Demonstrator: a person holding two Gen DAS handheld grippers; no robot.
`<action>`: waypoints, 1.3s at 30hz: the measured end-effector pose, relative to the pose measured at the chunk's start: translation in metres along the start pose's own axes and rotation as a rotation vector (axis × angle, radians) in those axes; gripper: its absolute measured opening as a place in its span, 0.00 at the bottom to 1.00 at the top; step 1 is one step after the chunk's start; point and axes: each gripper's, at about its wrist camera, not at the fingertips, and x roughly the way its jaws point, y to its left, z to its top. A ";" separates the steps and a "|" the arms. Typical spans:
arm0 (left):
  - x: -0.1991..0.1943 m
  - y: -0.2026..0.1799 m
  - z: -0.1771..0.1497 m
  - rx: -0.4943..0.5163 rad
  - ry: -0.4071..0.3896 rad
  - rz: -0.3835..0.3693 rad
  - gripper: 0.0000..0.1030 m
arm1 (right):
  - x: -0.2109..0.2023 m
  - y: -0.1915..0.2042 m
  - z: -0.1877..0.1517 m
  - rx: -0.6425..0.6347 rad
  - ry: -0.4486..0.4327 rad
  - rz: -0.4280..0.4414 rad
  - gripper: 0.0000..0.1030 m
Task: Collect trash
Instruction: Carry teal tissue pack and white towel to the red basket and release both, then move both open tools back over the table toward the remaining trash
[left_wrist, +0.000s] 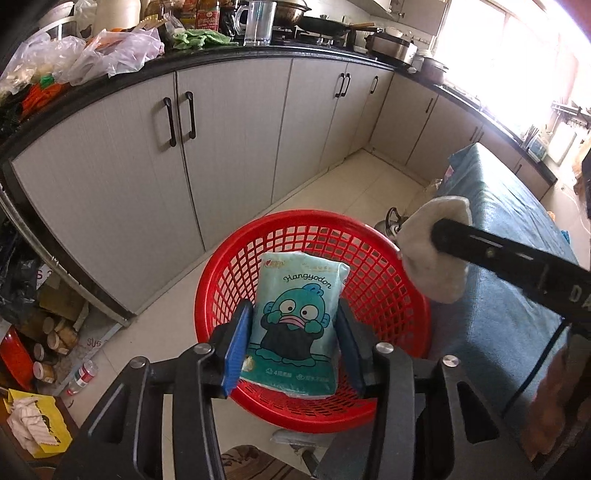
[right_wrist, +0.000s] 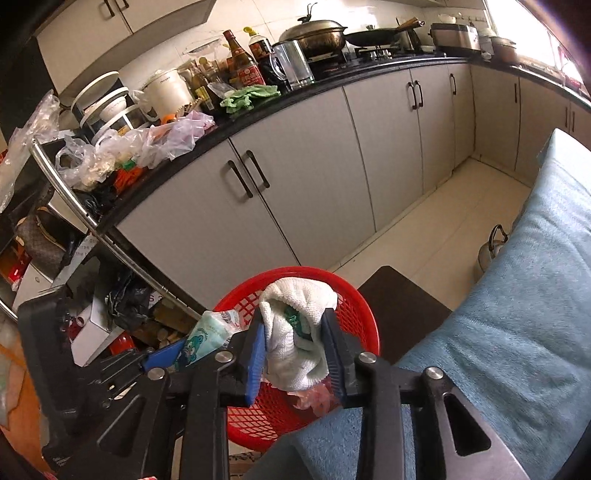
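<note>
A red mesh basket (left_wrist: 314, 218) stands on the floor beside the blue-covered table. Above it, my left gripper (left_wrist: 293, 305) holds a teal tissue pack (left_wrist: 299, 310) with a cartoon fish; both blue pads touch its side edges. In the right wrist view that pack (right_wrist: 210, 330) sticks out past the left gripper's blue finger (right_wrist: 162, 354). My right gripper (right_wrist: 295, 317) is shut on a crumpled white cloth (right_wrist: 295, 354) with a green print, just over the basket's rim (right_wrist: 231, 300). The left wrist view shows the cloth (left_wrist: 432, 266) wrapped round the right gripper's black fingers (left_wrist: 480, 251).
The blue-covered table (right_wrist: 517, 314) fills the right side. A metal kettle (right_wrist: 491, 247) sits on the floor by it, and a dark stool top (right_wrist: 399, 302) lies behind the basket. Pink wrappers (right_wrist: 317, 400) lie inside the basket. Grey cabinets (left_wrist: 229, 166) run behind; cluttered shelves stand at left.
</note>
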 end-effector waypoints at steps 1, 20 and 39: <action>-0.001 -0.001 0.000 0.002 -0.001 -0.001 0.46 | 0.001 -0.002 -0.001 0.007 0.002 0.003 0.36; -0.022 -0.020 0.004 0.026 -0.038 0.045 0.67 | -0.046 -0.033 -0.009 0.089 -0.082 -0.027 0.55; -0.051 -0.081 -0.002 0.179 -0.110 0.134 0.70 | -0.116 -0.072 -0.052 0.156 -0.157 -0.116 0.60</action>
